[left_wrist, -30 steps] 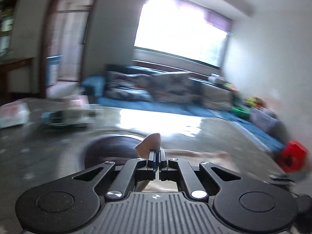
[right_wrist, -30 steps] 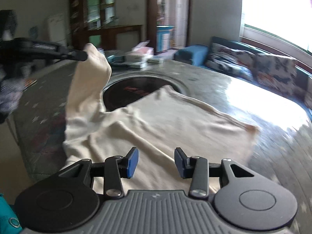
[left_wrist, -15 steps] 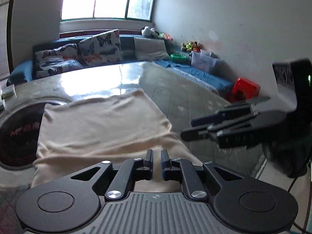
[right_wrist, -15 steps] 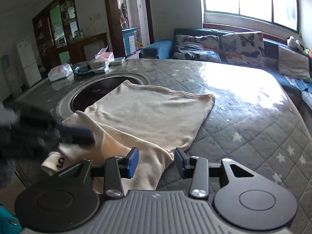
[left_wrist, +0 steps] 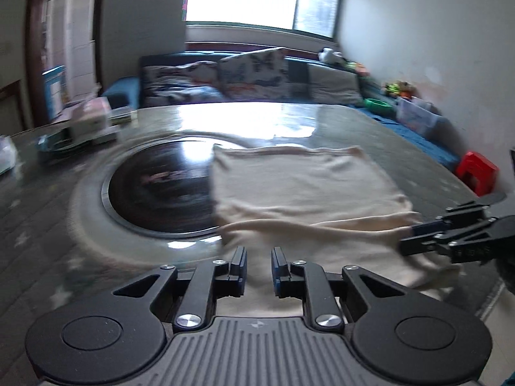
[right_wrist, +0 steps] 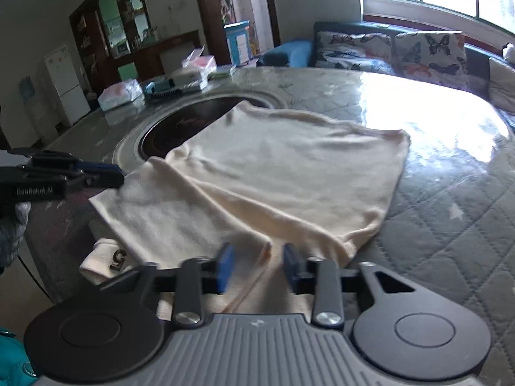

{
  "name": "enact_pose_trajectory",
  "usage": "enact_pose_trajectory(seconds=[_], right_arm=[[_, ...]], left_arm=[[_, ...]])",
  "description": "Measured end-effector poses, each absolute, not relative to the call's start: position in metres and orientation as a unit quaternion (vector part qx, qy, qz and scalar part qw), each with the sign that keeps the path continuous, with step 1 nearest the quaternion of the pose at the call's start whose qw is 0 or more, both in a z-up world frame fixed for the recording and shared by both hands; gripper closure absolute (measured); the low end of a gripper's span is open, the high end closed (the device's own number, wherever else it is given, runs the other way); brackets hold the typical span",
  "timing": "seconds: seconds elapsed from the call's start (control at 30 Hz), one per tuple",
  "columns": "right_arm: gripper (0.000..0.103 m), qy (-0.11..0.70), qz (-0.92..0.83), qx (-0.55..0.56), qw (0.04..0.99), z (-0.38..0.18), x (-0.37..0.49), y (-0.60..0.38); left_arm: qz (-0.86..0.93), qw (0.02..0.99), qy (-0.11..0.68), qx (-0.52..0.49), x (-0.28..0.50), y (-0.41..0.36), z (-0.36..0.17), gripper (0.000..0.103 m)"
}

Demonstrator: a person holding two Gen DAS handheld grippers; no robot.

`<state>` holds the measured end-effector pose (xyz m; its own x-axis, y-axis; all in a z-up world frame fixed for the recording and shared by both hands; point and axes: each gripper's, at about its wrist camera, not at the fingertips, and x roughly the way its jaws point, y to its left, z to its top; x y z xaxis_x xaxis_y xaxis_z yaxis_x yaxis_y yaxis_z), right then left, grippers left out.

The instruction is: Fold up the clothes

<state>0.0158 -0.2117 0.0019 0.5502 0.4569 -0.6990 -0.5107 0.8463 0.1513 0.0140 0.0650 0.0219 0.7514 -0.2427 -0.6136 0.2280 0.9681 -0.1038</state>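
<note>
Left claw (left_wrist: 259, 265) opening, nothing pinched; right claw (right_wrist: 257, 265) closing over the shirt (right_wrist: 289, 173) edge just ahead (for folding).

Your left gripper (left_wrist: 259, 268): black linkage arms, blue pads, silver screws, two round discs flanking a ribbed grey plate. Your right gripper (right_wrist: 256, 267): same build. White lettering on the left one's side; grey knit glove (right_wrist: 11, 225) behind it.
</note>
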Motion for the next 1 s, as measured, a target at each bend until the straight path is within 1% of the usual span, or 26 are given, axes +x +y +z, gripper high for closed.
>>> enact_pose_trajectory(seconds=[0.03, 0.07, 0.2, 0.4, 0.5, 0.6, 0.67, 0.73, 0.83, 1.0], right_arm=[[0.083, 0.385, 0.274, -0.042, 0.881, 0.002, 0.015, -0.209], [0.093, 0.382, 0.273, -0.046, 0.882, 0.003, 0.014, -0.207], [0.097, 0.36, 0.273, -0.045, 0.891, 0.02, 0.011, -0.207], [0.098, 0.32, 0.261, -0.058, 0.909, 0.059, -0.002, -0.208], [0.098, 0.335, 0.242, -0.068, 0.908, 0.053, 0.001, -0.208], [0.097, 0.358, 0.228, -0.073, 0.903, 0.033, 0.01, -0.208], [0.093, 0.357, 0.219, -0.082, 0.904, 0.028, 0.012, -0.207], [0.092, 0.351, 0.215, -0.089, 0.907, 0.027, 0.012, -0.206], [0.092, 0.339, 0.225, -0.091, 0.909, 0.031, 0.01, -0.205], [0.092, 0.335, 0.256, -0.114, 0.9, 0.025, 0.012, -0.194]], left_arm=[[-0.12, 0.936, 0.33, -0.014, 0.014, 0.071, 0.021, 0.081], [-0.12, 0.936, 0.332, -0.017, 0.014, 0.073, 0.021, 0.081], [-0.125, 0.932, 0.339, -0.018, 0.015, 0.076, 0.018, 0.079], [-0.144, 0.922, 0.36, 0.006, 0.012, 0.073, 0.002, 0.079], [-0.146, 0.922, 0.359, 0.011, 0.013, 0.074, 0.005, 0.079], [-0.153, 0.928, 0.341, 0.015, 0.015, 0.072, 0.018, 0.079], [-0.158, 0.931, 0.33, 0.018, 0.02, 0.068, 0.026, 0.079], [-0.168, 0.931, 0.324, 0.016, 0.028, 0.063, 0.031, 0.079], [-0.177, 0.93, 0.32, 0.02, 0.045, 0.051, 0.028, 0.079], [-0.178, 0.923, 0.34, 0.04, 0.067, 0.033, 0.009, 0.079]])
